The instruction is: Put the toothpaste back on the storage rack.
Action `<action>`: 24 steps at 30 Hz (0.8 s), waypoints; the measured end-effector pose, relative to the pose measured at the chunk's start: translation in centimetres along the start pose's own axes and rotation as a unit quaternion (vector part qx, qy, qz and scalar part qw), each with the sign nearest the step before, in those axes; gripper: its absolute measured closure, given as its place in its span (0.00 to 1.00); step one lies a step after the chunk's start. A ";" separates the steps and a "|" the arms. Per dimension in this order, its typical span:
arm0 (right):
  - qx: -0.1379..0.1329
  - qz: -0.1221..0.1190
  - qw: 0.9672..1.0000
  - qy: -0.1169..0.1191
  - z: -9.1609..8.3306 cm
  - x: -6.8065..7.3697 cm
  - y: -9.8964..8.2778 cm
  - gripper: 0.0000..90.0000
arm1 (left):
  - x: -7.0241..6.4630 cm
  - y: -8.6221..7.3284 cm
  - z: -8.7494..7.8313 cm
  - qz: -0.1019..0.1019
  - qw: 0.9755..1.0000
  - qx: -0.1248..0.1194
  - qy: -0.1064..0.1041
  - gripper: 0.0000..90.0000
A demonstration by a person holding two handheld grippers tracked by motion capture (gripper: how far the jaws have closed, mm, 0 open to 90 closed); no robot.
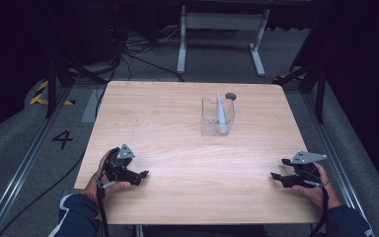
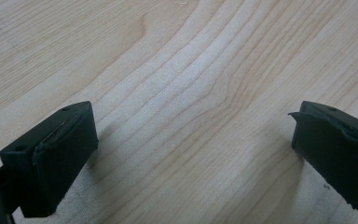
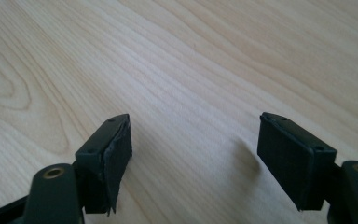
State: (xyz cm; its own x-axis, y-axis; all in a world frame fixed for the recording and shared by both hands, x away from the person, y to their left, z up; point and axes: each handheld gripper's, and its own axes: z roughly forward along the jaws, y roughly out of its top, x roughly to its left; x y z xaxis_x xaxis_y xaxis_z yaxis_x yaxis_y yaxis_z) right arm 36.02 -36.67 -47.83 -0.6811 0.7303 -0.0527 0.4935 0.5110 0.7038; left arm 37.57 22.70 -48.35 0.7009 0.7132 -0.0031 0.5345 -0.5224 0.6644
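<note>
A clear plastic box stands right of the table's middle, with a pale grey tube-shaped object leaning upright inside it. A small dark round thing lies just behind the box. My left gripper rests at the near left of the table, held by a hand, far from the box. My right gripper rests at the near right. In the left gripper view the left gripper is open over bare wood. In the right gripper view the right gripper is open too, nothing between its jaws.
The light wooden table has bare wood between the grippers and the box. Beyond its far edge stand a white metal frame and cables on a grey floor.
</note>
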 end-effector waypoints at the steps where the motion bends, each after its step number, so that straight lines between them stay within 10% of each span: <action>1: -0.004 0.007 1.000 0.003 -0.1 -0.1 -0.3 0.30 | 0.0 0.0 0.0 0.000 1.000 0.000 0.000 0.01; 24: -0.031 0.040 0.999 0.001 -0.6 -0.4 -1.8 0.28 | -0.1 0.0 0.0 -0.004 1.000 0.000 0.002 0.01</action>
State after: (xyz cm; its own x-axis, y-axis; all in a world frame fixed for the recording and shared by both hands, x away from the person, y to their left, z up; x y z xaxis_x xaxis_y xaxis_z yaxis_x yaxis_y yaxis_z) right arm 35.06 -38.17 -48.63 -0.6423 0.7664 0.0076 0.5121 0.4217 0.7483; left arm 37.50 22.68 -48.36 0.6949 0.7191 -0.0056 0.5403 -0.5169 0.6640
